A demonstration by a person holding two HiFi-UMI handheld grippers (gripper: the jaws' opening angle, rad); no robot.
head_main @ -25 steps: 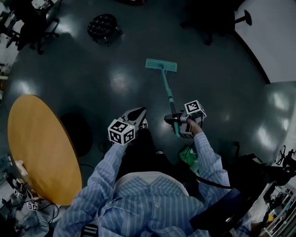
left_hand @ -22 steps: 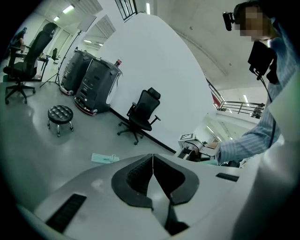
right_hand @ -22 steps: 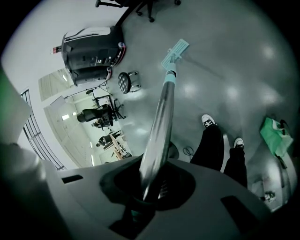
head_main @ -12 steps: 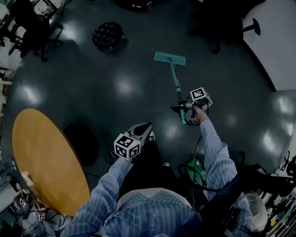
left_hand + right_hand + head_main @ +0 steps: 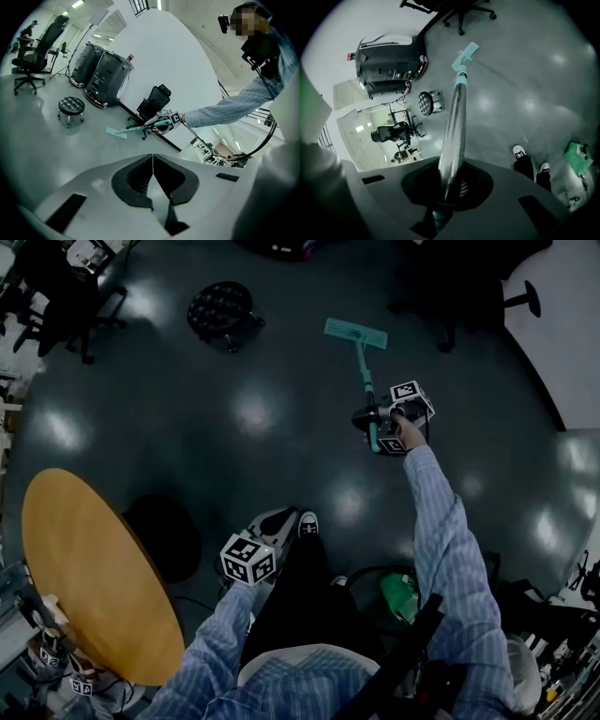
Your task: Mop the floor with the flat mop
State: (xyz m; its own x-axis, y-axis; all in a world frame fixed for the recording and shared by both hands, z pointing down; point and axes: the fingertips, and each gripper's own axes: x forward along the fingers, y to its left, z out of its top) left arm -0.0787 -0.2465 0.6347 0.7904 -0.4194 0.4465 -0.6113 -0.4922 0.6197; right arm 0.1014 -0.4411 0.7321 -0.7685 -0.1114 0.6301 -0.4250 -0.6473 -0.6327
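Observation:
The flat mop's teal head (image 5: 356, 333) lies flat on the dark floor, and its handle (image 5: 367, 390) slopes back to my right gripper (image 5: 367, 420). That gripper is shut on the handle near its upper end, at the end of an outstretched arm. In the right gripper view the silver handle (image 5: 454, 122) runs from between the jaws out to the mop head (image 5: 465, 53). My left gripper (image 5: 273, 524) hangs low beside my leg, shut with nothing in it (image 5: 152, 171). From the left gripper view the mop head (image 5: 116, 133) and the right gripper (image 5: 164, 121) show in the distance.
A round wooden table (image 5: 94, 577) stands at my left. A black wheeled stool (image 5: 220, 307) sits left of the mop head, with office chairs (image 5: 56, 287) at the far left and top. A green object (image 5: 398, 594) lies by my right foot. A white wall (image 5: 562, 324) curves at the right.
My right arm has stretched forward, pushing the mop farther away across the floor. The left gripper has dropped back closer to my body.

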